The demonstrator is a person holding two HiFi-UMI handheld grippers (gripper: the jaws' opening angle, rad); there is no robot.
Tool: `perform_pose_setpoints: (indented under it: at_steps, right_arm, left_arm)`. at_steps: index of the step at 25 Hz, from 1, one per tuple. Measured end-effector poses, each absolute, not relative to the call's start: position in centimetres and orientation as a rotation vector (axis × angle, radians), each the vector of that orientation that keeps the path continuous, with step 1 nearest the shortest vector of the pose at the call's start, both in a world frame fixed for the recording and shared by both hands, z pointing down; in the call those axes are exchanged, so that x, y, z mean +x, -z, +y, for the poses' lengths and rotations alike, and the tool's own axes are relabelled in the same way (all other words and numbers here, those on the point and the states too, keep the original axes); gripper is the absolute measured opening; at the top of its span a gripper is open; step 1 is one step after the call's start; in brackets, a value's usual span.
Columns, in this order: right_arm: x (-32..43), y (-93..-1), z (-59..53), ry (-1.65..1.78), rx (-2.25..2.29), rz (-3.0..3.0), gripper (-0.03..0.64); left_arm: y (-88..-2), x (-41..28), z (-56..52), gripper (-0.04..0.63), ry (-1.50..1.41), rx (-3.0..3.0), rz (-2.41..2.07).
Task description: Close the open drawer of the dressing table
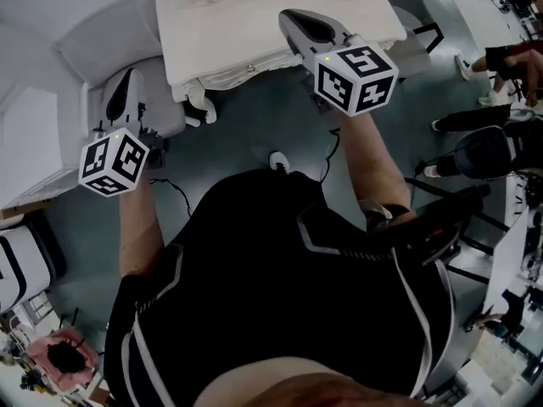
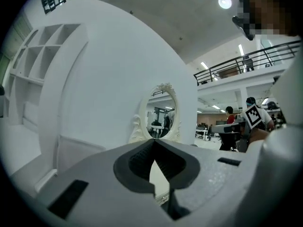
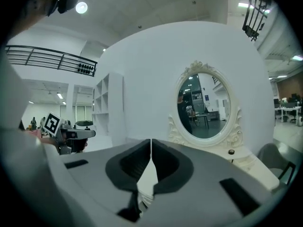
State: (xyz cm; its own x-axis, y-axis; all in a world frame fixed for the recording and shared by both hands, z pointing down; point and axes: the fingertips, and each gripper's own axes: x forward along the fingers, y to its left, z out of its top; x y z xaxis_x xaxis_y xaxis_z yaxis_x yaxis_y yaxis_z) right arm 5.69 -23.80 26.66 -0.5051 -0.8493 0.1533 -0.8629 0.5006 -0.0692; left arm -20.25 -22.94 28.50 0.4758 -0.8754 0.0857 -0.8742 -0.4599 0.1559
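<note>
The left gripper [image 2: 152, 144] and right gripper [image 3: 151, 143] both have their jaws pressed together, holding nothing. The white dressing table [image 1: 254, 32] stands just beyond them, with its oval mirror [image 3: 204, 105] ahead. I cannot make out its drawer.

The cream worktop [image 1: 254, 24] stands on a grey floor [image 1: 254, 121], close against a curved white wall [image 1: 102, 24]. An oval mirror [image 3: 204, 105] in a carved frame stands upright on it. A small dark object [image 3: 231, 152] sits just beside the mirror's base. A white shoe [image 1: 279, 160] rests on the floor near the worktop.
</note>
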Motion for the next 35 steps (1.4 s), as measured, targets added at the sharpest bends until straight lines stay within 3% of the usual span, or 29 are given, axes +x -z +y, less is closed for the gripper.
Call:
perform_pose_setpoints:
  at_steps: [14, 35]
  right_arm:
    - [5.7, -21.4, -22.3, -0.048, 1.582, -2.655, 0.003]
    - [5.8, -22.3, -22.7, -0.077, 1.605, -2.618, 0.003]
  left_arm:
    - [-23.7, -22.1, -22.3, 0.005, 0.129, 2.591, -1.680]
    - [-23.8, -22.1, -22.4, 0.005, 0.057, 2.586, -1.639]
